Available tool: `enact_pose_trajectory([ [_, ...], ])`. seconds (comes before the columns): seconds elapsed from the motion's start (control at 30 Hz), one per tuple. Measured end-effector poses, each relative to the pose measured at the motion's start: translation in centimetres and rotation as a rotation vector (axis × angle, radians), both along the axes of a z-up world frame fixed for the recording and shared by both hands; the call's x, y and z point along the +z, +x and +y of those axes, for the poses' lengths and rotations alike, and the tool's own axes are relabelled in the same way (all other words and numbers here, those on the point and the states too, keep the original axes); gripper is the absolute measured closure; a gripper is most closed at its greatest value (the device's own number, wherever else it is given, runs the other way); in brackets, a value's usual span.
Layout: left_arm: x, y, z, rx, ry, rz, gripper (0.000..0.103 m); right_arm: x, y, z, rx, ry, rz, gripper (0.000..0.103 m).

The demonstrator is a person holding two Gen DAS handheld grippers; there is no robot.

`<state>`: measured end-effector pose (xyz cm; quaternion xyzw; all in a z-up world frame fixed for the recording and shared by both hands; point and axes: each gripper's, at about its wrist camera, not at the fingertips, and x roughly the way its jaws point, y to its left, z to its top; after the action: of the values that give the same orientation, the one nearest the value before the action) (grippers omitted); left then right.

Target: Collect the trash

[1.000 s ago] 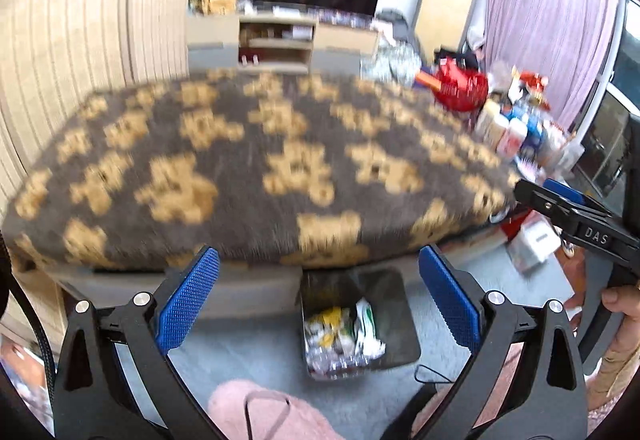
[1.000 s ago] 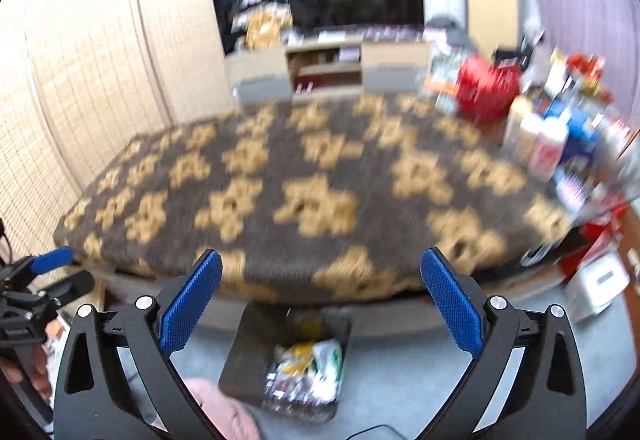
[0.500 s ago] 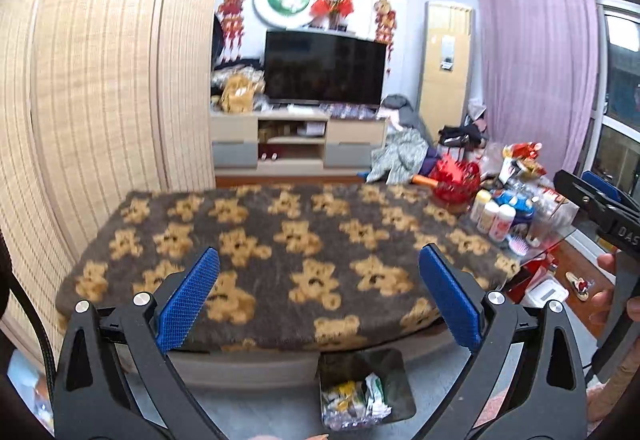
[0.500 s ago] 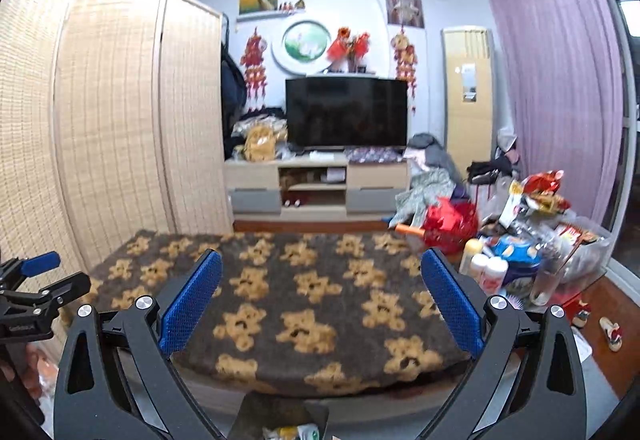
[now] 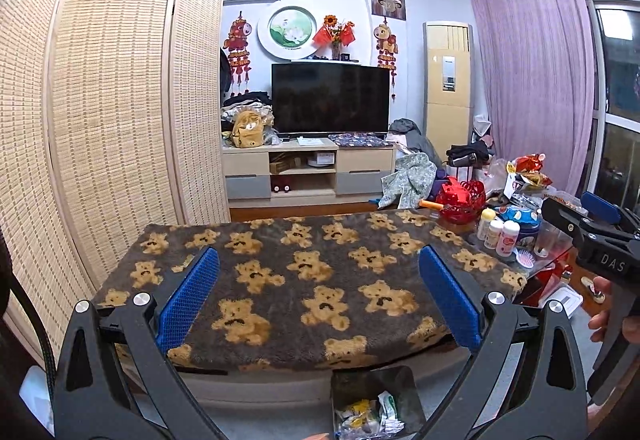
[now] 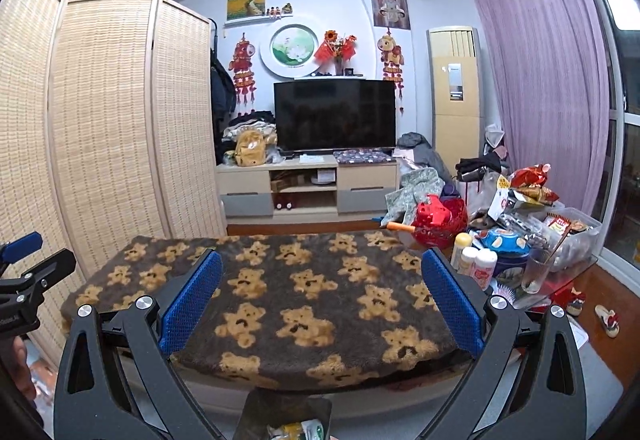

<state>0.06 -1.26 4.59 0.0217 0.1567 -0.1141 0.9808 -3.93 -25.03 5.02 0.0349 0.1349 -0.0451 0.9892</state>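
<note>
On the floor, against the front edge of the desk (image 5: 208,386), a dark square bin (image 5: 374,398) holds crumpled white, yellow and green wrappers (image 5: 370,414). A fuzzy brown bear-print blanket (image 5: 312,280) covers the desk. The left gripper (image 5: 319,298) and right gripper (image 6: 321,300) hover apart, holding nothing.

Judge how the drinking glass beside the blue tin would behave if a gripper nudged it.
The glass is tall and narrow, so it may tip. Clear and smooth, it looks slippery and breakable. The bottles stand close and may fall too.
</note>
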Motion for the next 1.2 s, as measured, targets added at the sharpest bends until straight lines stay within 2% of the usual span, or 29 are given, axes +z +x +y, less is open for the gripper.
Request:
enact_pose_trajectory([
  [0.17,-0.3,-0.7,-0.4,0.030,0.034,-0.021,0.008,-0.1,-0.4,0.0,-0.003,0.005,-0.003,0.003],
  [1.03,0.6,-1.9,-1.0,0.023,0.023,-0.038,0.008,0.7,-1.8,0.5,0.023,-0.008,-0.039,0.003],
  [1.2,0.9,-1.9,-0.3,0.028,-0.003,-0.038,0.008,0.7,-1.7,0.8,0.021,-0.016,-0.032,0.003],
])
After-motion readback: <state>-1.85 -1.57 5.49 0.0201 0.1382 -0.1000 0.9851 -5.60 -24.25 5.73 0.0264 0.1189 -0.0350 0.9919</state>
